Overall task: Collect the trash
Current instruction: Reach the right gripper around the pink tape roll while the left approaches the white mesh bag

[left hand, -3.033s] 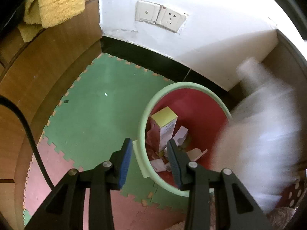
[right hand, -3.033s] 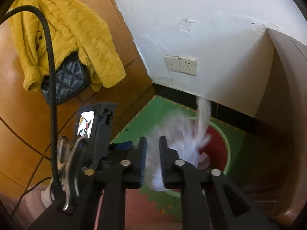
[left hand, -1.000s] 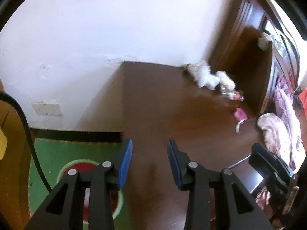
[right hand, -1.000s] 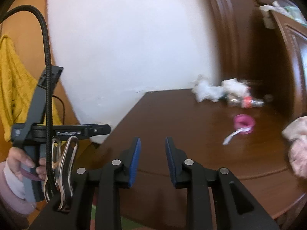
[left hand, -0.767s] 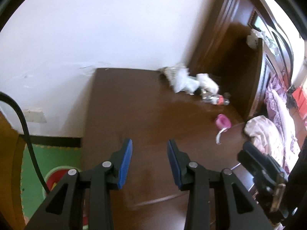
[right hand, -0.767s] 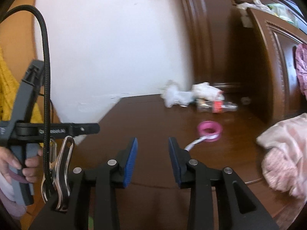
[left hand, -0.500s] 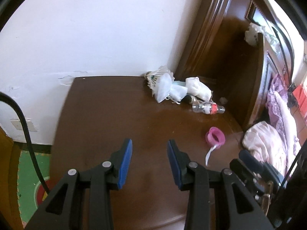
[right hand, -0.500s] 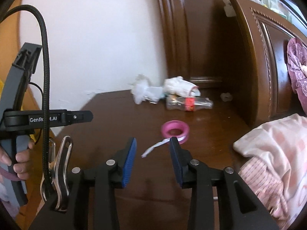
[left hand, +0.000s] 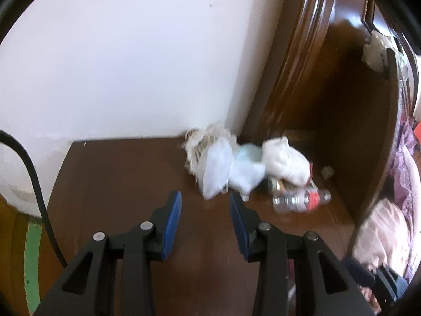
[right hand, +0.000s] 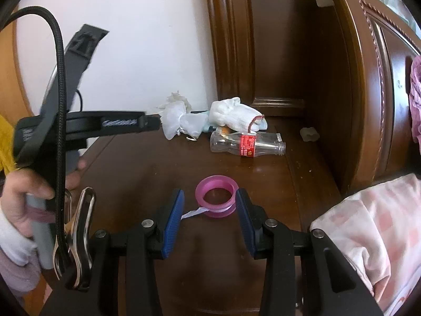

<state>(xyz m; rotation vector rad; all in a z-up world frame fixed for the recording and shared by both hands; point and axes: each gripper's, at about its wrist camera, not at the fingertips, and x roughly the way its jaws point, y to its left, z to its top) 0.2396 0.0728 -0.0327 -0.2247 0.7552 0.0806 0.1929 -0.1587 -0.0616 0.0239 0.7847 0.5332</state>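
Framing the pink tape roll point(right hand: 216, 202) between its blue pads, the right gripper point(right hand: 209, 217) hangs over the dark wooden bench point(right hand: 147, 168). Its jaws are opening, and neither pad seems to press on the roll, though the right one looks very near its rim. That spread probably serves to clear the roll's width before a pinch. A loose white tail of tape trails toward the left pad. Beyond the roll lies an empty plastic bottle point(right hand: 247, 143) on its side, and behind that a heap of white wrappers and bags point(right hand: 210, 119) against the wall.

The left gripper point(left hand: 205, 217) is parted and empty, aimed at the same heap point(left hand: 236, 166), which sits just ahead of its fingertips. Both rubbish piles sit at the bench's far corner, likely pushed there out of the way.
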